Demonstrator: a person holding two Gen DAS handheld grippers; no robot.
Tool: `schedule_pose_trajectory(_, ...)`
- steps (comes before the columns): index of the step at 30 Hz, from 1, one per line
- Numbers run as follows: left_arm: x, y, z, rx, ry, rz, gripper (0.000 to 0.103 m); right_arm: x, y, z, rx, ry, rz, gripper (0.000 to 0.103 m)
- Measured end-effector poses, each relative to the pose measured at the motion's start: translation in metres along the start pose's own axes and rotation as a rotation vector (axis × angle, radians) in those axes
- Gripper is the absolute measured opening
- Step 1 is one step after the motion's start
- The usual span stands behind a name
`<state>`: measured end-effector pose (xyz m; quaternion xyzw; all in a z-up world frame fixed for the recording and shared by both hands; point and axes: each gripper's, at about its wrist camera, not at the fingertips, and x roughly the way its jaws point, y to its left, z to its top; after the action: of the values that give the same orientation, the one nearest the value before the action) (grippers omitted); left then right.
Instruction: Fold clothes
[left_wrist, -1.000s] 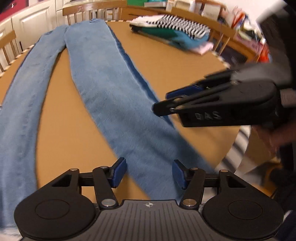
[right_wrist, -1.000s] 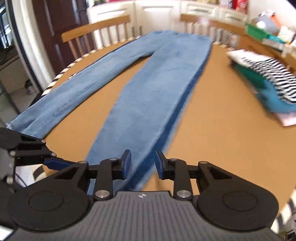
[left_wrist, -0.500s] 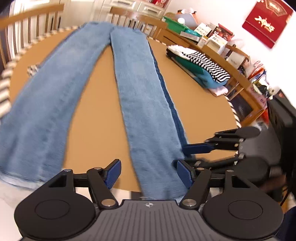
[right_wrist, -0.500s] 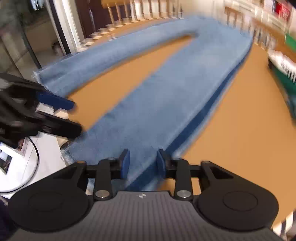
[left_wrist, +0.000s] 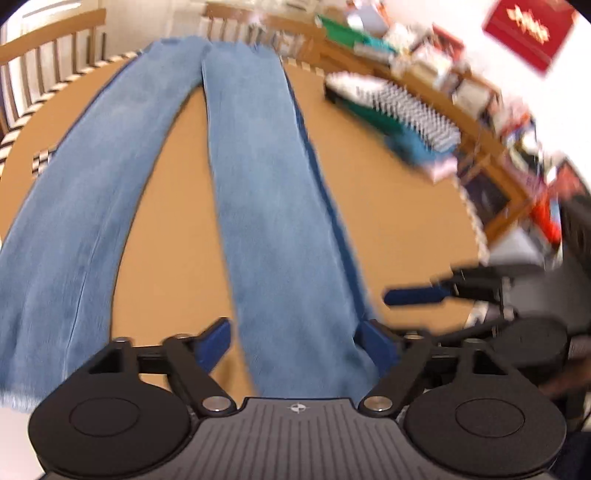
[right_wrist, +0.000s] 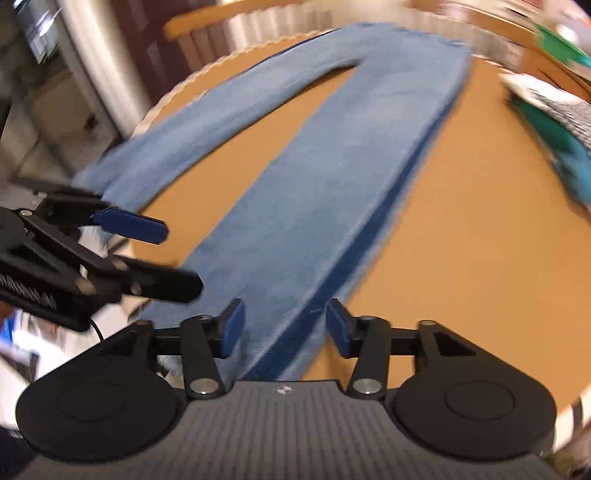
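Blue jeans (left_wrist: 266, 184) lie flat on the round brown table (left_wrist: 388, 206), waist at the far side and legs spread toward me. My left gripper (left_wrist: 297, 341) hovers over the hem end of the right-hand leg. Its jaws are opening, with the cloth below them and not pinched. To its right, my right gripper (left_wrist: 424, 314) hangs at the table's edge. In the right wrist view my right gripper (right_wrist: 285, 325) is over the same leg of the jeans (right_wrist: 314, 203), its jaws opening, pads off the cloth. My left gripper (right_wrist: 155, 254) shows at the left, open.
A stack of folded clothes (left_wrist: 399, 110) topped by a striped garment sits at the table's far right, also visible as the stack (right_wrist: 554, 122). Wooden chairs (left_wrist: 44, 48) ring the table. A cluttered shelf (left_wrist: 443, 48) runs behind it. The view is blurred.
Both grippers' jaws have spread wider. The left view has swung round so both legs run straight away from it. The right gripper has dropped from over the leg to the table's near right edge.
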<state>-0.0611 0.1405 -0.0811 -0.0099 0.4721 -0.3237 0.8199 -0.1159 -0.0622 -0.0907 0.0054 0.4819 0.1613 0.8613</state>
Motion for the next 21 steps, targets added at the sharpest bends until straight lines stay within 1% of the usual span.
schedule_pose_trajectory(1,0.001,-0.005,0.008,-0.027,-0.016,0.007,0.088,-0.008,-0.008,0.002,0.022,-0.020,-0.006,0.063)
schedule_pose_trajectory(3,0.008,-0.016,0.022,-0.083,-0.035,0.030,0.089,-0.020,-0.023,0.010,0.045,-0.048,-0.013,0.063)
schedule_pose_trajectory(6,0.021,-0.034,0.032,-0.188,-0.050,0.089,0.089,-0.028,-0.045,0.025,0.057,-0.080,-0.009,0.065)
schedule_pose_trajectory(7,0.025,-0.035,0.034,-0.253,-0.062,0.087,0.090,-0.027,-0.054,0.031,0.056,-0.083,0.000,0.069)
schedule_pose_trajectory(10,0.039,-0.040,0.043,-0.439,-0.081,0.093,0.092,-0.022,-0.080,0.051,0.029,-0.092,0.020,0.073)
schedule_pose_trajectory(11,0.045,-0.043,0.048,-0.477,-0.087,0.105,0.092,-0.020,-0.089,0.057,0.003,-0.096,0.029,0.074)
schedule_pose_trajectory(12,0.051,-0.050,0.053,-0.508,-0.100,0.144,0.092,-0.017,-0.098,0.063,-0.026,-0.106,0.038,0.075)
schedule_pose_trajectory(13,0.057,-0.056,0.058,-0.539,-0.113,0.182,0.092,-0.015,-0.110,0.069,-0.059,-0.117,0.054,0.078)
schedule_pose_trajectory(14,0.064,-0.062,0.063,-0.569,-0.126,0.221,0.092,-0.011,-0.121,0.075,-0.091,-0.127,0.072,0.085)
schedule_pose_trajectory(15,0.070,-0.069,0.068,-0.600,-0.139,0.260,0.092,-0.006,-0.135,0.082,-0.118,-0.129,0.098,0.086)
schedule_pose_trajectory(17,0.085,-0.083,0.075,-0.705,-0.161,0.348,0.092,0.004,-0.163,0.097,-0.150,-0.114,0.141,0.085)
schedule_pose_trajectory(20,0.106,-0.103,0.079,-0.874,-0.175,0.433,0.092,0.009,-0.206,0.117,-0.149,-0.090,0.197,0.085)
schedule_pose_trajectory(21,0.113,-0.110,0.082,-0.914,-0.165,0.465,0.092,0.009,-0.217,0.120,-0.151,-0.081,0.214,0.085)
